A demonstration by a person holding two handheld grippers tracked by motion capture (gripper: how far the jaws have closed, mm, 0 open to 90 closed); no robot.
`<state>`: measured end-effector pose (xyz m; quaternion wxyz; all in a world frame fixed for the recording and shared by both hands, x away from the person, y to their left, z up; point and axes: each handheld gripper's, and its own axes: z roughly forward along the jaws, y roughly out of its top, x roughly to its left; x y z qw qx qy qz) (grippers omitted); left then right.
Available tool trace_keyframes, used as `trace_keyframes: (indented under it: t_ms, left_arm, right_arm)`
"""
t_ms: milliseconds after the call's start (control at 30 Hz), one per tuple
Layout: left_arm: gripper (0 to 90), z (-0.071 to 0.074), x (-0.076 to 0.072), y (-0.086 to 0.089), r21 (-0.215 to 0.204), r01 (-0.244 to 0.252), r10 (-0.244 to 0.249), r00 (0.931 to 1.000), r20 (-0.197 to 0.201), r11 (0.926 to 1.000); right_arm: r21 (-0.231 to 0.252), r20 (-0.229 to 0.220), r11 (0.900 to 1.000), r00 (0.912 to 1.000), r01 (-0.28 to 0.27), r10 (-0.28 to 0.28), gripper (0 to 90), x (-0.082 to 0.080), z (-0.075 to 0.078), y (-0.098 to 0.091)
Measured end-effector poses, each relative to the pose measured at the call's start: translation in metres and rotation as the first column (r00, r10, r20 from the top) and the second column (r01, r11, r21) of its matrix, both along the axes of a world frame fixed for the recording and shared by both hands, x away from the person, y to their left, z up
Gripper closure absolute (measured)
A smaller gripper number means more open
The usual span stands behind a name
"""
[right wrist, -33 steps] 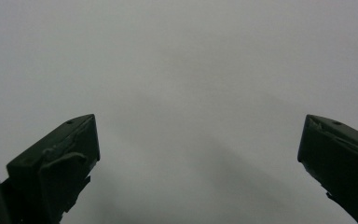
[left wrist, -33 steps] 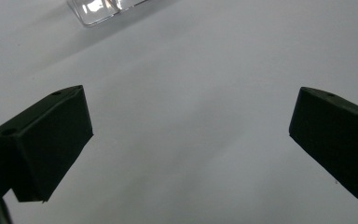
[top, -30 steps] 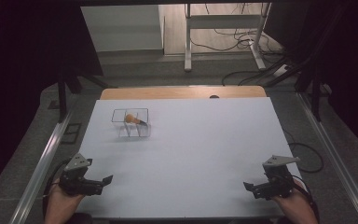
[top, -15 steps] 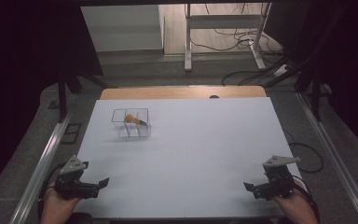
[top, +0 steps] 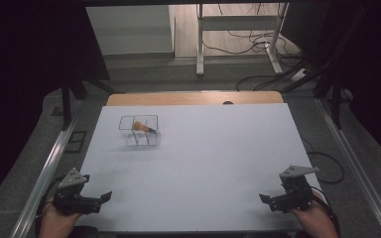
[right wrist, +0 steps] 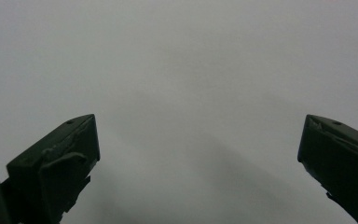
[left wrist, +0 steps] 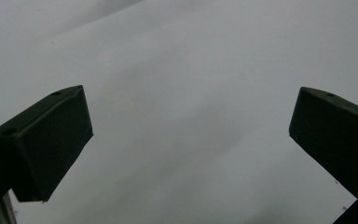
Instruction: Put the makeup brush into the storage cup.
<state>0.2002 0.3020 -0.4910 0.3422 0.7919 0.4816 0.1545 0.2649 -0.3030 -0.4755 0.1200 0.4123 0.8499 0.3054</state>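
Two grippers, jaws wide and empty
Left gripper (top: pixel 104 197) and right gripper (top: pixel 264 198) flank a smooth white table (top: pixel 203 163); upper left, a clear box (top: pixel 140 131).

left gripper (top: pixel 104 197) | drawn back toward table's near-left corner

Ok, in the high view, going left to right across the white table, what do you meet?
Left gripper at the near left corner → clear box holding an orange-tipped object, farther back → a long bare stretch of the white table → right gripper at the near right corner.
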Motion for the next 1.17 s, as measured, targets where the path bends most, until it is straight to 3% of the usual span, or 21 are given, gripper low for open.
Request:
trace_keyframes:
  t_ms: [933, 1167]
  left_arm:
    - [0.0, -0.018, -0.013, 0.016, 0.020, -0.024, 0.026, 0.9955, -0.091, 0.9995]
    - [0.0, -0.019, -0.013, 0.016, 0.021, -0.023, 0.025, 0.9954, -0.093, 0.9995]
  right_arm:
    - [-0.003, -0.003, 1.0000, 1.0000, 0.001, -0.001, 0.0, 0.000, -0.001, 0.001]
    - [-0.009, -0.005, 1.0000, 1.0000, -0.002, 0.002, 0.0, 0.001, -0.001, 0.001]
